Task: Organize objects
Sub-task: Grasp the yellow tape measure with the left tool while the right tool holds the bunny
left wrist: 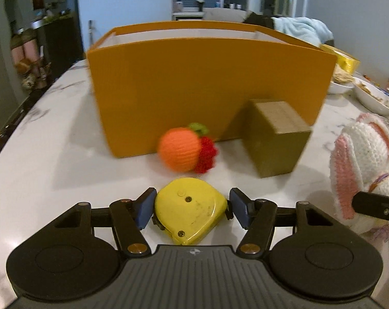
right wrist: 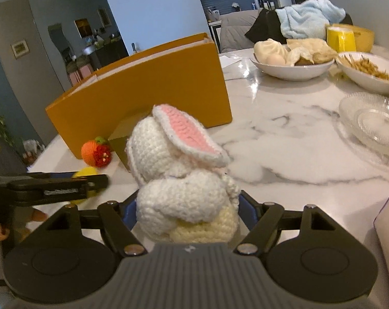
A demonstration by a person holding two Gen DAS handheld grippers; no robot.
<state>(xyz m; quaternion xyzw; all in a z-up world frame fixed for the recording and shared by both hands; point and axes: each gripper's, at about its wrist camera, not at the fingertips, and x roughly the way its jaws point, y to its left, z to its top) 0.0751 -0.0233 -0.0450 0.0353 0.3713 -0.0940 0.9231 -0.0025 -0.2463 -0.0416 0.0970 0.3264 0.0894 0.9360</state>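
My left gripper (left wrist: 190, 204) is shut on a yellow tape measure (left wrist: 190, 213), held low over the marble table (left wrist: 53, 170). Ahead of it lie a crocheted orange-and-red fruit toy (left wrist: 185, 149), a small brown cardboard box (left wrist: 274, 139) and a large open orange box (left wrist: 207, 87). My right gripper (right wrist: 188, 206) is shut on a white crocheted bunny with pink ears (right wrist: 179, 170); the bunny also shows at the right edge of the left wrist view (left wrist: 364, 164). The right wrist view shows the orange box (right wrist: 148, 97), the fruit toy (right wrist: 95, 152) and the left gripper's finger (right wrist: 58, 182) at the left.
Two white bowls of food (right wrist: 292, 59) (right wrist: 369, 72) and stacked glass dishes (right wrist: 372, 123) stand on the table to the right. A yellow container (right wrist: 341, 38) and a light blue cloth (right wrist: 307, 18) are at the back right. The table edge curves away on the left (left wrist: 22, 118).
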